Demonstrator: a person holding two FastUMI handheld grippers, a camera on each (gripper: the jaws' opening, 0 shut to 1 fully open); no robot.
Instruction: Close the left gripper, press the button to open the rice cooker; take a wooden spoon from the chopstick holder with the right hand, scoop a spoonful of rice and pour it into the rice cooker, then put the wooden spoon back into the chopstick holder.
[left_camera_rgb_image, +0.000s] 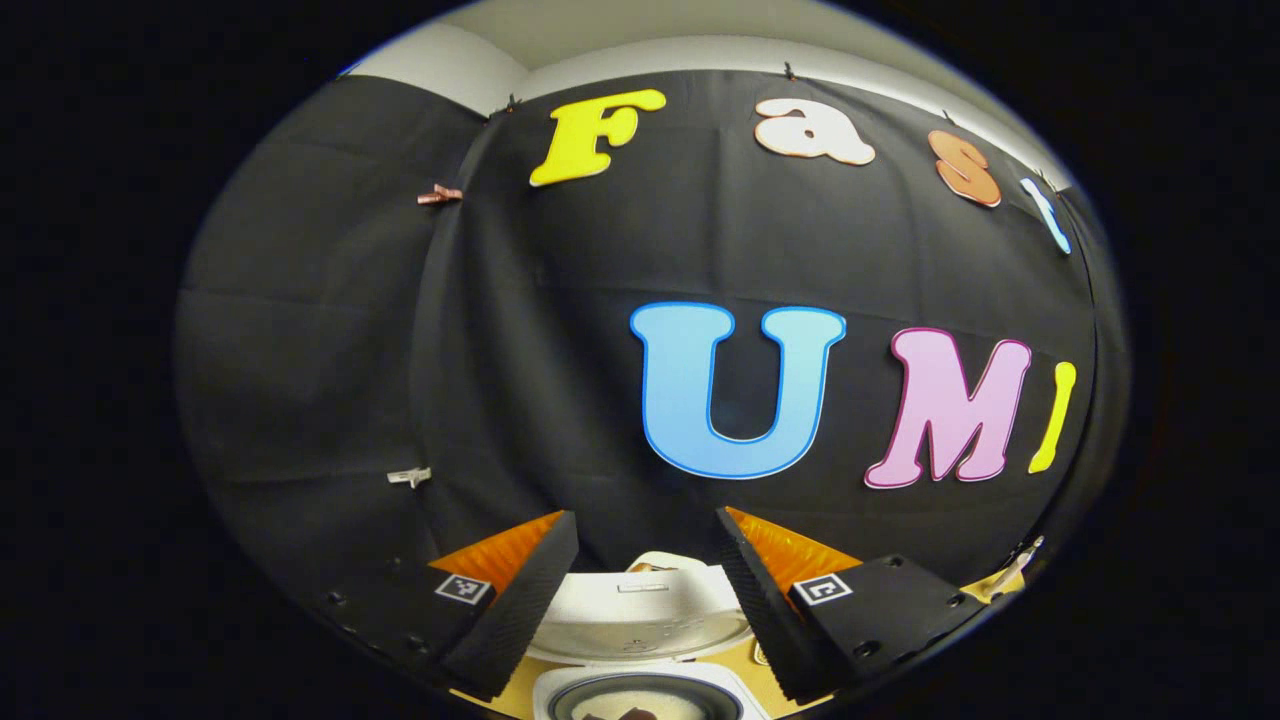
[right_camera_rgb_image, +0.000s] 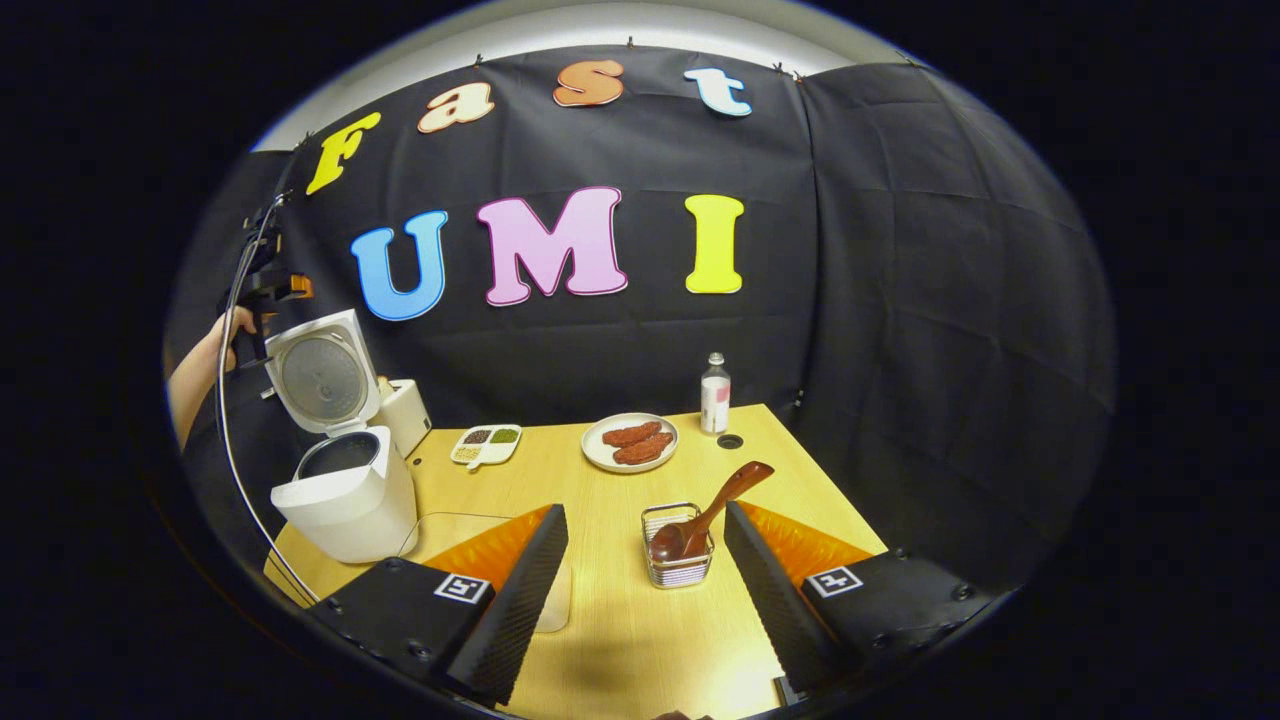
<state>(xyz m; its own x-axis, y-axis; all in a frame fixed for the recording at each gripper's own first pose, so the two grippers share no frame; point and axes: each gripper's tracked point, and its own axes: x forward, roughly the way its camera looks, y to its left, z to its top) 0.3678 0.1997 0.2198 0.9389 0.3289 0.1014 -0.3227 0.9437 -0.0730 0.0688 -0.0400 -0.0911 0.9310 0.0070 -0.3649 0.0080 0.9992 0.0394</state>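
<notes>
Looking along the right gripper (right_camera_rgb_image: 640, 590), we are seeing its jaws standing wide apart with nothing between them, aimed at the chopstick holder (right_camera_rgb_image: 679, 560), a small wire basket on the pale wooden table (right_camera_rgb_image: 620, 640). The wooden spoon (right_camera_rgb_image: 708, 515) is lying in it bowl-down, its dark glossy handle leaning up and away to the right. We are judging the worst risk to be that lean: a smooth, rounded handle is likely to roll or slip between flat pads, and a light wire basket is liable to tip or drag along if the spoon's bowl catches on its rim while lifting.

The rice cooker (right_camera_rgb_image: 345, 490) is standing open near the left edge, a white, smooth-sided body with its round-lined lid (right_camera_rgb_image: 322, 375) upright. In the left gripper view, the left gripper (left_camera_rgb_image: 645, 600) is hovering above that open pot, jaws apart, with a hand (right_camera_rgb_image: 235, 325) holding it at the far left of the right gripper view. We are worrying that it is crowding the path over the pot, so a loaded spoon could clip it and spill.

A compartmented dish of grains (right_camera_rgb_image: 486, 443) is sitting beyond, beside a plate (right_camera_rgb_image: 630, 442) and a small bottle (right_camera_rgb_image: 715, 393); we cannot tell which compartment holds the rice.
</notes>
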